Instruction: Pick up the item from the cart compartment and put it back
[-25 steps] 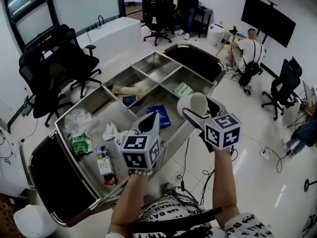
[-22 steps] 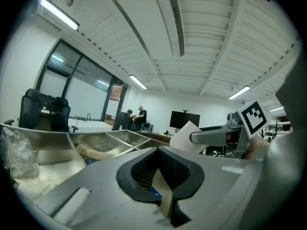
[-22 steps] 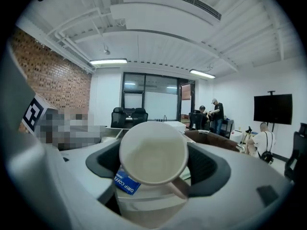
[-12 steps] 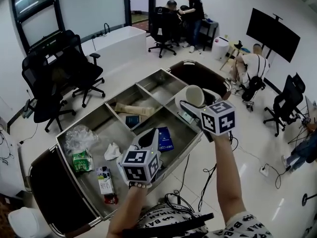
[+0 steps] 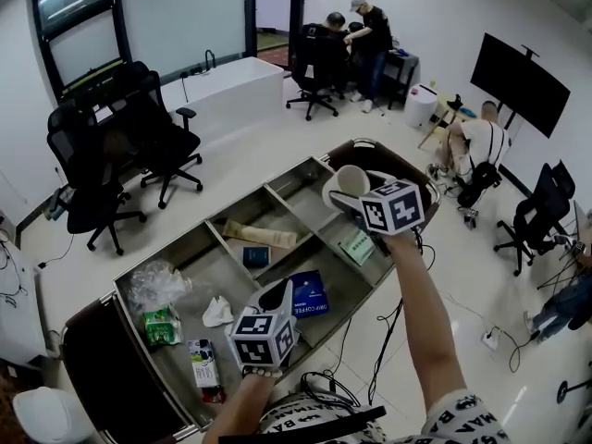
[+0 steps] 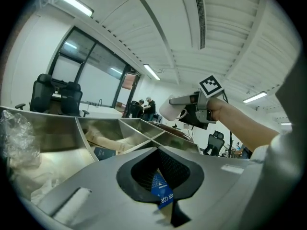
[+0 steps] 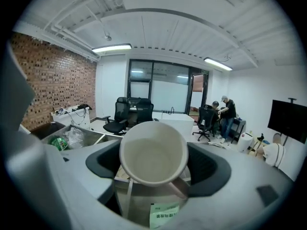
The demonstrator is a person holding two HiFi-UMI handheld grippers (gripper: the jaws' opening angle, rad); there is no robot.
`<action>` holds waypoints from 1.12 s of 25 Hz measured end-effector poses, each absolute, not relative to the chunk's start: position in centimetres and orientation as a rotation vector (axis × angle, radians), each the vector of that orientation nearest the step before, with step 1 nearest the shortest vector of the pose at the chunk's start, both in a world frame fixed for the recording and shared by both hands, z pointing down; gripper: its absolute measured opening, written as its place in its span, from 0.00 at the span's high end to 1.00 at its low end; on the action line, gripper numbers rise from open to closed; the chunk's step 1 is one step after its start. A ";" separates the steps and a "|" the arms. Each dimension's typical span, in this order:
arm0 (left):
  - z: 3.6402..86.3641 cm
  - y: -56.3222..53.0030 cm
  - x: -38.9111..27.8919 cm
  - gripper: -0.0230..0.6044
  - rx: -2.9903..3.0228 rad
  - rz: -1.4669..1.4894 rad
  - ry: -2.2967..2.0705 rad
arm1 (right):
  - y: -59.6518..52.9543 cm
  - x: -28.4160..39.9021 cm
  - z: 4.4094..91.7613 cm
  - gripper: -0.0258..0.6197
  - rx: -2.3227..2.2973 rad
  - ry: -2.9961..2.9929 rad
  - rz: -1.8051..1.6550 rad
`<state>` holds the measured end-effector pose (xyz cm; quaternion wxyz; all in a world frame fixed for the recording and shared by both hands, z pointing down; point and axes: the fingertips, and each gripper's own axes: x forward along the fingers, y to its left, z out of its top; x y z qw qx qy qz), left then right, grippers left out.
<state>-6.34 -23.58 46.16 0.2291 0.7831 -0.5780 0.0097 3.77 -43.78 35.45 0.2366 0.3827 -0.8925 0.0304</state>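
Note:
My right gripper [image 5: 348, 192] is shut on a white cup [image 5: 352, 181], held in the air above the far right compartments of the steel cart [image 5: 215, 235]. In the right gripper view the cup [image 7: 153, 150] fills the space between the black pads [image 7: 207, 169], its mouth facing the camera. The left gripper view shows the cup [image 6: 171, 112] high up at the right. My left gripper [image 5: 277, 297] hovers over the near edge of the cart beside a blue coffee packet [image 5: 306, 293]. Its jaws are shut and hold nothing.
The compartments hold a green-and-white packet [image 5: 357, 246], a brown paper bag [image 5: 261, 234], a small dark booklet [image 5: 256, 256], a clear plastic bag [image 5: 157, 283], a green packet [image 5: 162, 325], a tissue [image 5: 218, 312] and a carton [image 5: 203, 363]. Office chairs [image 5: 92, 169] and people [image 5: 370, 35] stand beyond.
My right gripper has carried the cup away from me, out over the far end of the cart. My left gripper has drifted lower, toward the near edge.

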 end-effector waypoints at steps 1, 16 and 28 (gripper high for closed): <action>46.3 -23.7 -6.5 0.97 2.150 0.031 -1.591 | -44.7 3.4 35.8 0.30 1.033 -2.437 0.098; 47.4 -23.2 -8.9 0.97 2.093 0.037 -1.657 | -56.2 -1.3 47.2 0.30 0.882 -2.193 0.210; 47.4 -22.1 -9.2 0.97 2.068 0.011 -1.685 | -58.8 -2.9 53.1 0.30 0.829 -2.071 0.272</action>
